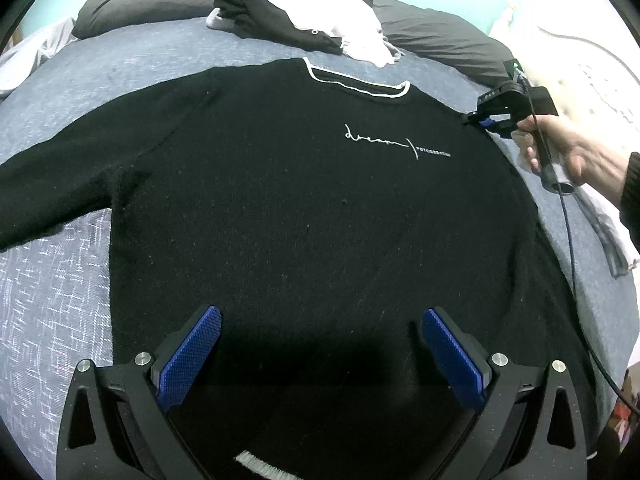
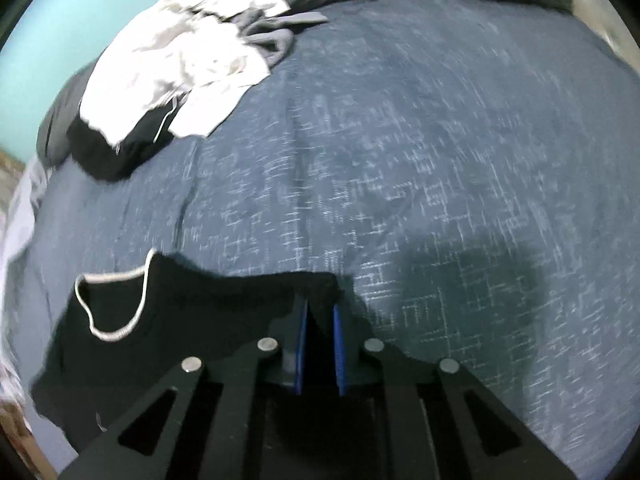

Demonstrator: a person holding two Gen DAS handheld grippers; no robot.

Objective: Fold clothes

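Observation:
A black sweater [image 1: 300,208] with a white-trimmed collar and white script lies flat, front up, on the blue bed cover [image 1: 60,288]. My left gripper [image 1: 320,344] is open and empty, held over the sweater's lower part near the hem. My right gripper [image 1: 482,120] shows at the sweater's right shoulder. In the right wrist view my right gripper [image 2: 320,312] is shut on the sweater's [image 2: 192,304] shoulder edge, with the collar to its left. The sweater's left sleeve [image 1: 44,188] stretches out to the left.
A heap of black and white clothes [image 1: 304,20] lies at the head of the bed, also in the right wrist view [image 2: 172,76]. Dark grey pillows [image 1: 148,4] lie behind it. A grey-white garment [image 1: 616,232] lies at the right bed edge. My right gripper's cable [image 1: 572,264] hangs down.

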